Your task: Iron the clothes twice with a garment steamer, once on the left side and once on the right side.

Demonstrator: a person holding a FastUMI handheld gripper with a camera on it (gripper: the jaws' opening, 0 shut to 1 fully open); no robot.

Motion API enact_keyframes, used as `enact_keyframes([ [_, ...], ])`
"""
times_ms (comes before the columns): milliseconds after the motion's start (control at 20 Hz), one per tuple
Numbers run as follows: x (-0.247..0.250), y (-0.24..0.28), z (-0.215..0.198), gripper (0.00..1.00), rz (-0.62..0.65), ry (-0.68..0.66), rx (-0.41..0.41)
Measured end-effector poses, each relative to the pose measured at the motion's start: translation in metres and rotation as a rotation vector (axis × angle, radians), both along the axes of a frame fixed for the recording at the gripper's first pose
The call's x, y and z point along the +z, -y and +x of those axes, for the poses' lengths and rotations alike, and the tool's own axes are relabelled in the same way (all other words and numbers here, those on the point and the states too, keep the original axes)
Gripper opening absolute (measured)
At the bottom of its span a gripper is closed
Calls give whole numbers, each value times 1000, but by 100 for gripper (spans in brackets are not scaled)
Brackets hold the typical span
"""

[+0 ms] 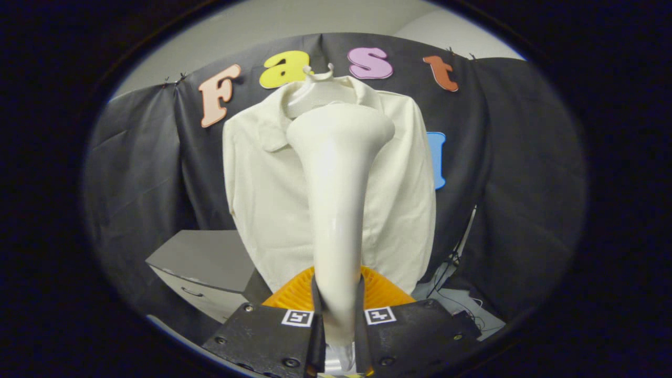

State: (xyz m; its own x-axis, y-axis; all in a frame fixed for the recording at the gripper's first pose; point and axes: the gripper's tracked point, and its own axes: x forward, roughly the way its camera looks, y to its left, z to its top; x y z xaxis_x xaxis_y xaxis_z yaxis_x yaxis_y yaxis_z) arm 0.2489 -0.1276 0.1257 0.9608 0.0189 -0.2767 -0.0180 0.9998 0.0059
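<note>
A cream collared shirt hangs on a white hanger against the black cloth wall, facing me. My gripper is shut on the handle of a white garment steamer, both black fingers pressing its sides. The steamer rises from between the fingers, and its wide head sits high before the shirt's chest, just below the collar and near the middle. The steamer hides the shirt's placket. Whether the head touches the fabric I cannot tell.
An orange ribbed object lies just beyond the fingers, under the shirt's hem. A grey cabinet with a drawer handle stands at the lower left. Cables hang and trail at the lower right by the cloth wall.
</note>
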Motion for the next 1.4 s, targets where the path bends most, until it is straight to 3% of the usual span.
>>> enact_keyframes([
  [350,-6,69,55,22,-24,-60,-17],
  [550,-9,81,77,22,-33,-79,21],
  [1050,-61,95,73,22,-8,-164,104],
  [1400,-113,111,63,22,-16,-232,100],
])
